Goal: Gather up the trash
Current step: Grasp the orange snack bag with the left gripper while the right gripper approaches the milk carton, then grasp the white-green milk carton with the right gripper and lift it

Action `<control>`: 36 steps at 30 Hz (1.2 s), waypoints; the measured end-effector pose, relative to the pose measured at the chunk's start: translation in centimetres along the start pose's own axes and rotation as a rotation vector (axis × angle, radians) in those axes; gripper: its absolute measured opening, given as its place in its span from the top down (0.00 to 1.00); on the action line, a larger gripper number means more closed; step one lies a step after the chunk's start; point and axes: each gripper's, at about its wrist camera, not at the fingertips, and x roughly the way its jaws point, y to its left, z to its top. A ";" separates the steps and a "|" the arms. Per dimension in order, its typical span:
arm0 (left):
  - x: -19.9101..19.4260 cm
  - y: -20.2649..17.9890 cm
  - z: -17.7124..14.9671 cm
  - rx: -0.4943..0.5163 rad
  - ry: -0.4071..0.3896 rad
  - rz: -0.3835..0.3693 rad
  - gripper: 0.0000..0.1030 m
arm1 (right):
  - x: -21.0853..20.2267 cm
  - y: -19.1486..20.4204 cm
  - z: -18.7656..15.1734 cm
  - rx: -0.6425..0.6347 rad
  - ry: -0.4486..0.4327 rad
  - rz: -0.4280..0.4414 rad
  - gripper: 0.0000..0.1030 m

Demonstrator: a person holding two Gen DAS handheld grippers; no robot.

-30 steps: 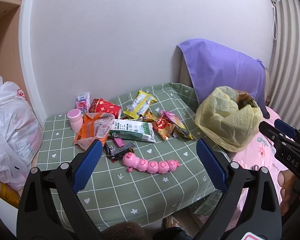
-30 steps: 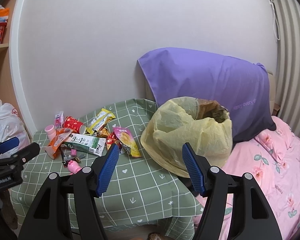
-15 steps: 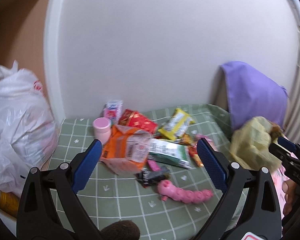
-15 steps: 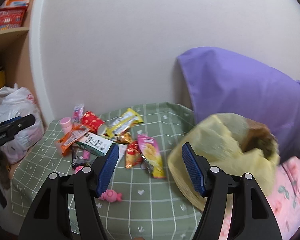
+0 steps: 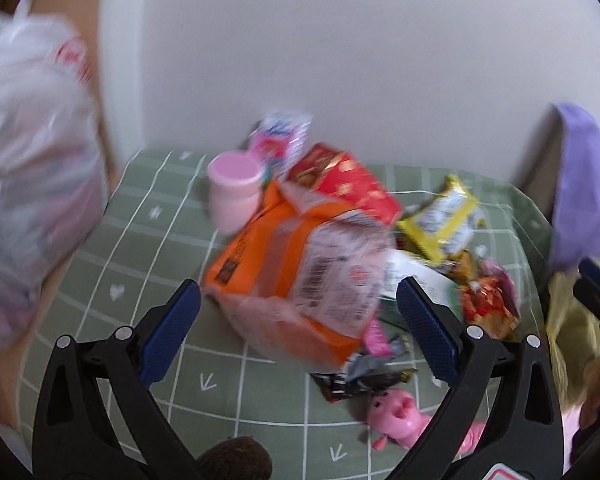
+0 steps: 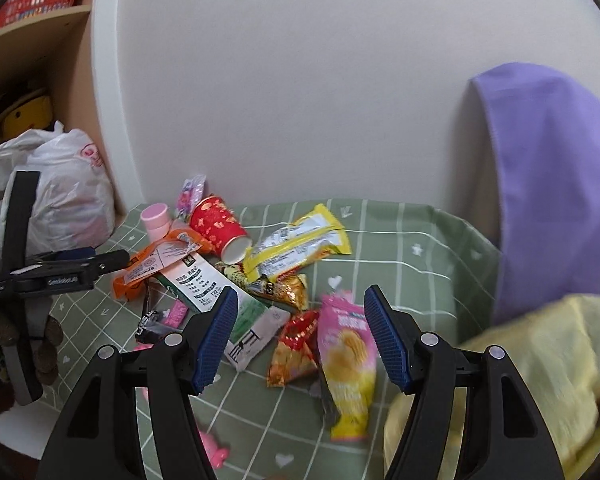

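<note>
Two tools are spread wide and hold nothing. The left tool (image 5: 298, 318) hangs just above the orange packet (image 5: 296, 268), which lies on the green checked worktop (image 5: 148, 240) beside the pink cup (image 5: 234, 190) and the red paper cup (image 6: 218, 226). The right tool (image 6: 298, 334) hangs over the pink and yellow chip bag (image 6: 346, 364). The yellow trash bag (image 6: 540, 380) sits at the right edge of the worktop, under the purple pillow (image 6: 552, 184).
</note>
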 end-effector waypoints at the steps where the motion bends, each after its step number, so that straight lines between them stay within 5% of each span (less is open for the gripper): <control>1: 0.2 0.7 -0.1 -0.044 0.003 0.009 0.09 | 0.5 -0.1 0.1 -0.008 0.003 0.010 0.40; 10: 3.1 5.7 -0.4 -0.241 0.076 0.057 0.30 | 3.2 0.5 0.3 0.001 0.014 -0.031 0.40; 15: 5.0 5.9 -0.5 -0.250 0.169 -0.034 0.44 | 3.6 1.7 0.2 -0.003 0.041 -0.040 0.40; 20: 4.9 5.7 0.6 -0.255 0.170 -0.090 0.83 | 4.4 3.7 -0.3 -0.056 0.083 -0.016 0.40; 36: -4.1 8.8 4.2 -0.163 -0.013 0.031 0.86 | 10.9 10.6 0.9 -0.361 0.197 0.238 0.40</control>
